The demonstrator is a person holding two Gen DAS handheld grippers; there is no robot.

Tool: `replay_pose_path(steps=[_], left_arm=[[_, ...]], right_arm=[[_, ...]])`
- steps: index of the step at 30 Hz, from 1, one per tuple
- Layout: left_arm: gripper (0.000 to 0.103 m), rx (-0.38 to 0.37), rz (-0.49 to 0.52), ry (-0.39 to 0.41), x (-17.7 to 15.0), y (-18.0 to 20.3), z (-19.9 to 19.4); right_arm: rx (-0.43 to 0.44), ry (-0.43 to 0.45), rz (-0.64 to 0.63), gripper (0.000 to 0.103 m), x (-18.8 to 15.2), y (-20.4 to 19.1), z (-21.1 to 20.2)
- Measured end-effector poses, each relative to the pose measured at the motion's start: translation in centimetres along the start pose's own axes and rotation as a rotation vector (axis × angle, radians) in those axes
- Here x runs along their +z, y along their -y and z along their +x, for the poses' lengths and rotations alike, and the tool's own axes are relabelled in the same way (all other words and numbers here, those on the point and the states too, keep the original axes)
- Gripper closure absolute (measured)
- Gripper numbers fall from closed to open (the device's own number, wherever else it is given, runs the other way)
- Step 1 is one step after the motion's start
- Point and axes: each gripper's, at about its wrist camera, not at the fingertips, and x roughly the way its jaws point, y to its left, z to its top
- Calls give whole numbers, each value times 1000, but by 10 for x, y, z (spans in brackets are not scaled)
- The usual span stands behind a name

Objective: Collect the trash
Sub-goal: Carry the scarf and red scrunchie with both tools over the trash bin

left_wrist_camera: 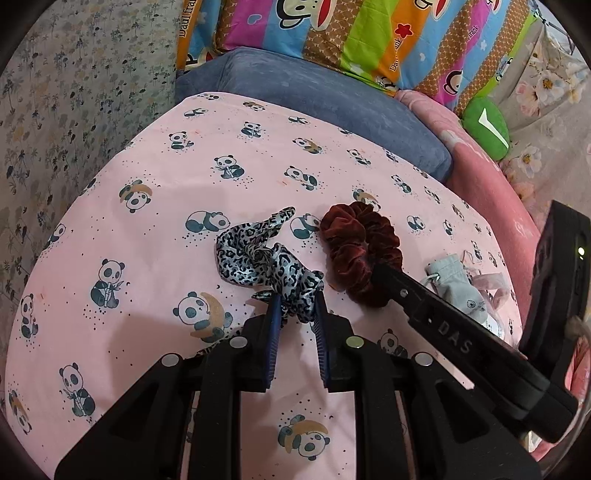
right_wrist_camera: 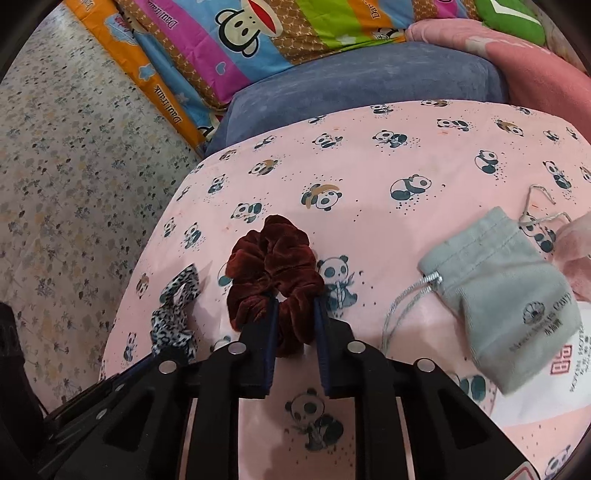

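Observation:
A leopard-print scrunchie (left_wrist_camera: 258,258) lies on the pink panda sheet (left_wrist_camera: 147,229). My left gripper (left_wrist_camera: 298,306) has its near end between the blue pads and is closed on it. A dark red velvet scrunchie (left_wrist_camera: 360,251) lies just right of it. My right gripper (right_wrist_camera: 295,314) is closed on the red scrunchie (right_wrist_camera: 271,266) at its near edge; it shows as a black arm in the left wrist view (left_wrist_camera: 380,271). The leopard scrunchie also shows in the right wrist view (right_wrist_camera: 177,314). A grey drawstring pouch (right_wrist_camera: 506,306) lies to the right.
A blue cushion (left_wrist_camera: 314,107) and a colourful monkey-print quilt (left_wrist_camera: 369,33) lie beyond the sheet. A pink blanket (left_wrist_camera: 480,177) and a green pillow (left_wrist_camera: 485,127) are at the right. A floral cover (left_wrist_camera: 74,110) is at the left. A white printed paper (right_wrist_camera: 554,380) lies under the pouch.

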Motion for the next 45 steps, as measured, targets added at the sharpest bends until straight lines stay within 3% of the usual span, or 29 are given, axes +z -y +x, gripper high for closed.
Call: replay_pose_path(steps=[9, 17, 31, 45], left_arm=[[86, -29, 51, 9, -18, 41, -25], [86, -93, 146, 7, -50, 111, -54], [86, -224, 361, 4, -112, 262, -93], [86, -324, 577, -46, -179, 389, -100]], right_arm=[[-8, 95, -7, 87, -25, 10, -77], [-41, 209, 34, 87, -48, 44, -165], [-157, 390, 185, 87, -89, 153, -311], [-276, 493, 351, 87, -139, 257, -405]])
